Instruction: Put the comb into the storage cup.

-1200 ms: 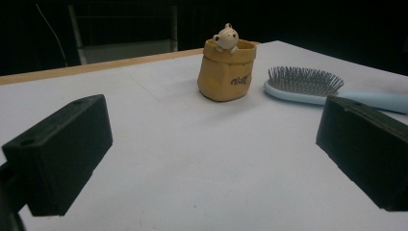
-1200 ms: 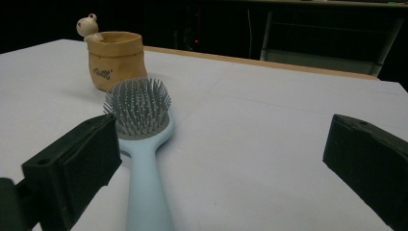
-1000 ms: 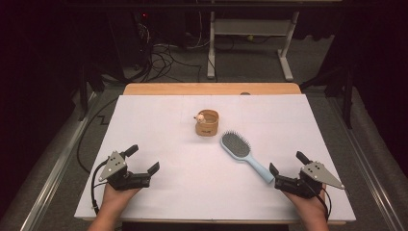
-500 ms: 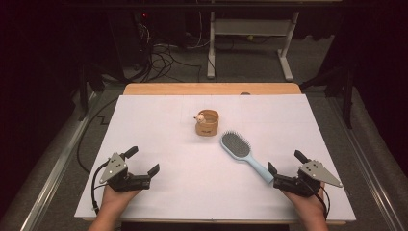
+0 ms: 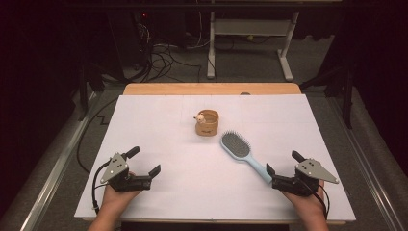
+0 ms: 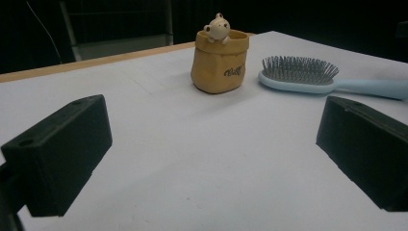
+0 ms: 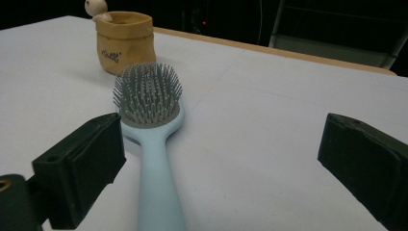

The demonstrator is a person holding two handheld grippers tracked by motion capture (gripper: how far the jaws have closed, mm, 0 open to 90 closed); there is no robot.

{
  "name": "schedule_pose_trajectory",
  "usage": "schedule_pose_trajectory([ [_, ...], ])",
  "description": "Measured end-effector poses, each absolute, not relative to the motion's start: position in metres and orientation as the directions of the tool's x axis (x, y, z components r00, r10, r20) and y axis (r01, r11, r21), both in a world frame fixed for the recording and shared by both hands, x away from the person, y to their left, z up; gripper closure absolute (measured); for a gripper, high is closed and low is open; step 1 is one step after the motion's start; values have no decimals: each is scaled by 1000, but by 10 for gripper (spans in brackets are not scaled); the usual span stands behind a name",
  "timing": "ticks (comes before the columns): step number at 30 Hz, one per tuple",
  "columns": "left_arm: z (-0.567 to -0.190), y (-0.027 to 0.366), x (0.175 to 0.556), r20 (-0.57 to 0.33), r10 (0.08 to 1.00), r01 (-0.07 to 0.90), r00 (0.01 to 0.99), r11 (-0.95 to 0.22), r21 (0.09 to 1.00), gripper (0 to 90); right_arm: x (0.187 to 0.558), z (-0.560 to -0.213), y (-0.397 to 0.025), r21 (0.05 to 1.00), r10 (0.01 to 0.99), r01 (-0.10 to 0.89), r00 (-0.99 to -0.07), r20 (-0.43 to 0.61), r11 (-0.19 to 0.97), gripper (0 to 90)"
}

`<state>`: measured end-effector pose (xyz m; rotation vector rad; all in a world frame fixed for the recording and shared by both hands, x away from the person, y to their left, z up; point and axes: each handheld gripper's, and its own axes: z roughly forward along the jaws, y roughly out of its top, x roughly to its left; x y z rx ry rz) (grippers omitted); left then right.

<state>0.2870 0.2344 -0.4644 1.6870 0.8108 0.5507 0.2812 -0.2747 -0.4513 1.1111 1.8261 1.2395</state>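
Note:
A light blue hairbrush (image 5: 242, 152) lies bristles up on the white table sheet (image 5: 159, 125), handle pointing toward my right gripper (image 5: 283, 162). In the right gripper view the hairbrush (image 7: 150, 144) runs up beside the left jaw, and the jaws stand wide apart with nothing between them. A small tan pouch (image 5: 207, 122) with a little bear figure on its rim stands upright at the table's middle. My left gripper (image 5: 143, 161) rests at the front left, open and empty. From the left gripper view the pouch (image 6: 220, 61) and the hairbrush (image 6: 308, 77) lie farther off.
The wooden table edge (image 5: 211, 89) runs along the far side. Beyond it are a white desk frame (image 5: 250, 38) and loose cables (image 5: 168, 53) on the dark floor. Metal rails (image 5: 57, 168) flank the table.
My right gripper has slid slightly left along the front, closer to the brush handle's end. The left gripper has barely shifted.

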Motion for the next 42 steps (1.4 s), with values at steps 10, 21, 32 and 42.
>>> schedule_pose_trajectory([
  [10, -463, 234, 286, -47, 749, 224, 661, -138, 965, 0, 285, -452, -271, 896, 873, 368, -486, -40, 246, 175],
  [21, -465, 231, 288, -36, 751, 226, 660, -153, 962, 0, 294, -465, -264, 817, 838, 488, -545, 9, 308, 384],
  [32, -465, 231, 287, -35, 749, 223, 661, -153, 963, 0, 300, -467, -255, 778, 832, 524, -555, 1, 348, 527],
  [42, -465, 231, 287, -41, 745, 225, 665, -147, 963, 0, 302, -471, -251, 752, 819, 540, -574, 2, 377, 602],
])
